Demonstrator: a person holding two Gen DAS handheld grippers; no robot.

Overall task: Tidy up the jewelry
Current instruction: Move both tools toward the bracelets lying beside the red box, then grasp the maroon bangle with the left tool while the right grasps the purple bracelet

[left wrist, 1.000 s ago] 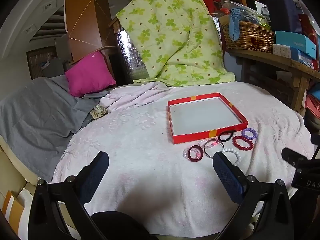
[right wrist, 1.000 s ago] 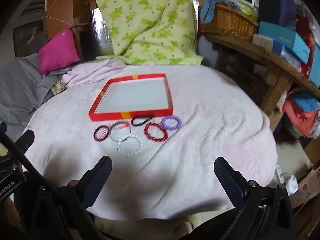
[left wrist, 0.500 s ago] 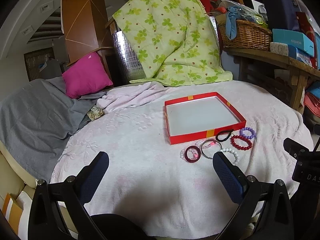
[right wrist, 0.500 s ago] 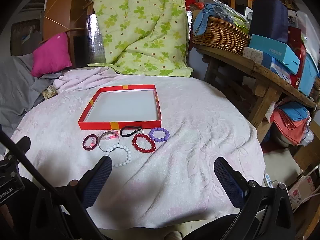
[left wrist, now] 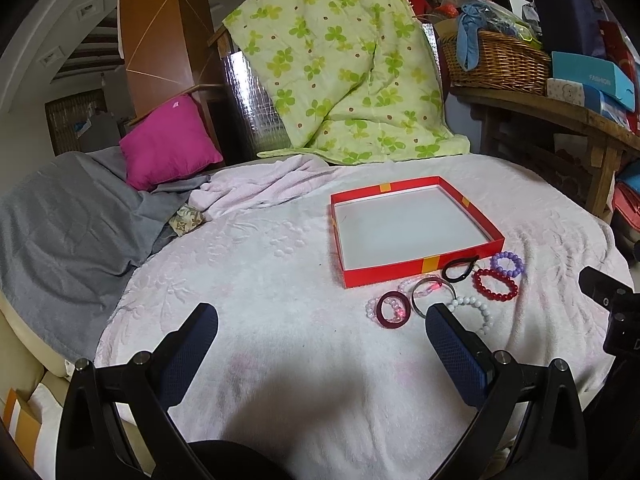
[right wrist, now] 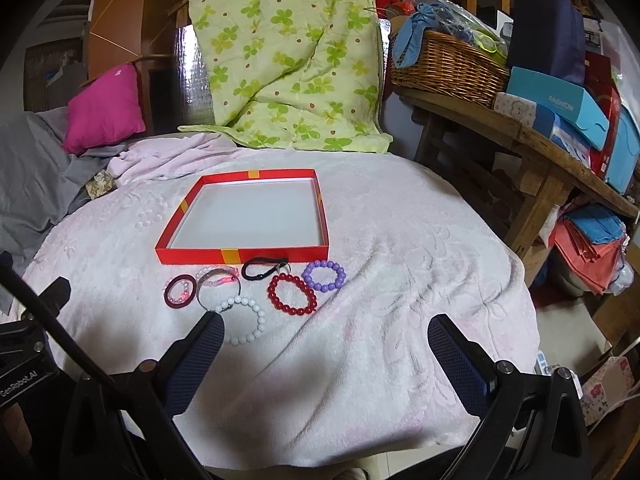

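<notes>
I hold both sets of fingers spread wide and empty above the near edge of the surface (right wrist: 400, 240), because nothing is picked yet and I want a clear look at the whole layout. The red tray (right wrist: 248, 254) sits in the middle, bare inside, ready to take the jewelry. The bracelets lie bunched just in front of its near wall: white beads (right wrist: 244, 320), red beads (right wrist: 292, 294), purple beads (right wrist: 324, 276), a black band (right wrist: 262, 269), a silver bangle (right wrist: 218, 286) and a dark red ring (right wrist: 180, 290). My right fingers (right wrist: 326, 354) hang nearest the white beads; my left fingers (left wrist: 322, 340) hover left of the cluster.
</notes>
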